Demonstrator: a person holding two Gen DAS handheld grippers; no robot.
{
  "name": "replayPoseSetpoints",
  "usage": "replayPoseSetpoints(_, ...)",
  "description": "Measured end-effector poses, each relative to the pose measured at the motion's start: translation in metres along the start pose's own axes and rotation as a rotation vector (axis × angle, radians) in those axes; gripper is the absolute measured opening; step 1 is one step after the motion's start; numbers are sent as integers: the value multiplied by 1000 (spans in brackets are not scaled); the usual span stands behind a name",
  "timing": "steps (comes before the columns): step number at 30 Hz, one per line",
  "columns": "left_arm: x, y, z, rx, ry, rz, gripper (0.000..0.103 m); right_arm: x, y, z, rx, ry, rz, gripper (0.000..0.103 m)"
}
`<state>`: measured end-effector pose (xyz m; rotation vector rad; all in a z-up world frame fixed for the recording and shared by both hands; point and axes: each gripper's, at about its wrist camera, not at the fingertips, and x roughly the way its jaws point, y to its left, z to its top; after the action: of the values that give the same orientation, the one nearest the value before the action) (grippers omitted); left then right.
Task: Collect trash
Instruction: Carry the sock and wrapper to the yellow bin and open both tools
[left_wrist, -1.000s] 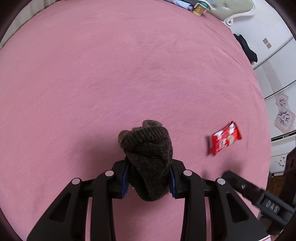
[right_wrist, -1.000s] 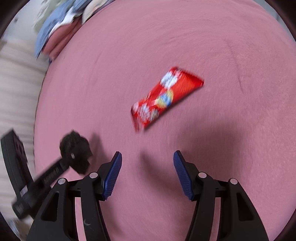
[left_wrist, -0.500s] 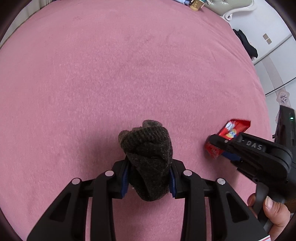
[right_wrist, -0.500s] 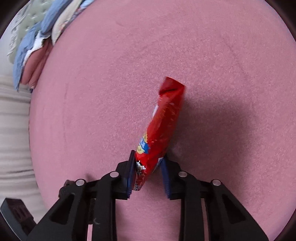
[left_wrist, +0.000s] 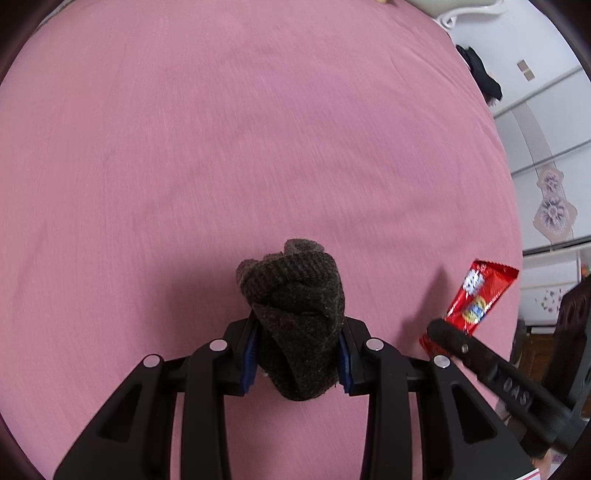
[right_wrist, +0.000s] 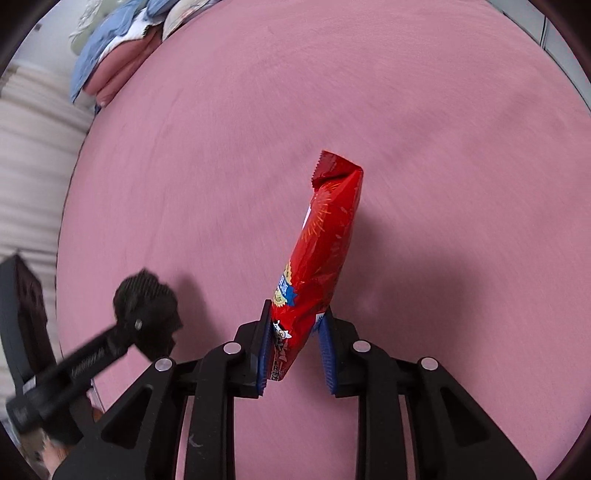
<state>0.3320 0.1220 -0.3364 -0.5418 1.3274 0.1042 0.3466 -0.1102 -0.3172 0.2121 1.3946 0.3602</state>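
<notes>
My left gripper (left_wrist: 297, 354) is shut on a dark knitted sock (left_wrist: 295, 314) and holds it above the pink bedspread (left_wrist: 221, 147). My right gripper (right_wrist: 295, 343) is shut on the lower end of a red snack wrapper (right_wrist: 321, 251), which stands up between the blue pads, lifted off the bedspread (right_wrist: 443, 147). The wrapper also shows in the left wrist view (left_wrist: 476, 299) at the right, held by the right gripper's finger. The left gripper with the sock shows in the right wrist view (right_wrist: 146, 299) at the lower left.
Folded blue and pink bedding (right_wrist: 118, 55) lies at the bed's far left corner. A dark garment (left_wrist: 480, 79) hangs past the bed's right edge, with white cabinets (left_wrist: 546, 147) beyond. A headboard (left_wrist: 461, 7) is at the top.
My right gripper closed on the red wrapper and lifted it off the bedspread, standing it upright. My left gripper still holds the sock and has shifted slightly.
</notes>
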Motion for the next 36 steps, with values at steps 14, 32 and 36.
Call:
replayPoseSetpoints(14,-10,-88,-166,160,129,-49,34,-104,-84,-151,45,-1,21,23)
replayPoseSetpoints(32,-3,-277,-309,448,247,-103,34,-230,-224,-229,227,-123,-19,23)
replayPoseSetpoints(36,7,-333,-325,507,257,-112,34,-257,-273,-238,254,-136,-34,24)
